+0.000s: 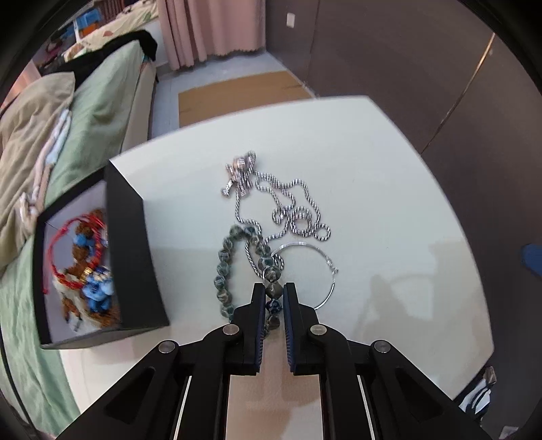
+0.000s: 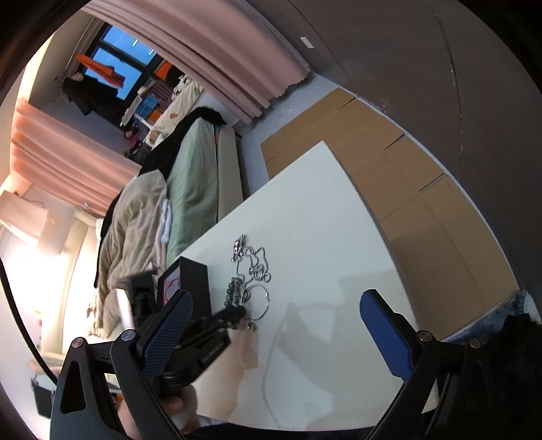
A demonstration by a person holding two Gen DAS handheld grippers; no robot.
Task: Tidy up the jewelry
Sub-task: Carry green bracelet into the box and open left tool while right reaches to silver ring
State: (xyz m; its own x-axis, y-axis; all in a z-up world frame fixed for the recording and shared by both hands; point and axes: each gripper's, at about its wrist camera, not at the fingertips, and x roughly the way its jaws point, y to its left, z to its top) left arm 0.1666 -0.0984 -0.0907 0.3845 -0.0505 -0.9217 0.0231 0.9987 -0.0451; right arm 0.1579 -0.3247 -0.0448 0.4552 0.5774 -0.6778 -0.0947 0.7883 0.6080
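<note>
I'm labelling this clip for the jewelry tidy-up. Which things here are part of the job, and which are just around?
Part of the job:
- beaded bracelet, pinched in the left tongs
- silver chain
- hoop earring
- black box already holding jewelry
- right tongs, open, holding nothing

Just around:
- white table
- bed
- pink curtain
- cardboard on the floor

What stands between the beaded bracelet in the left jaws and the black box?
No object fills the gap, but the silver chain overlaps the beaded bracelet, which the left gripper pinches, and could drag along. The black box has a raised wall to clear.
</note>
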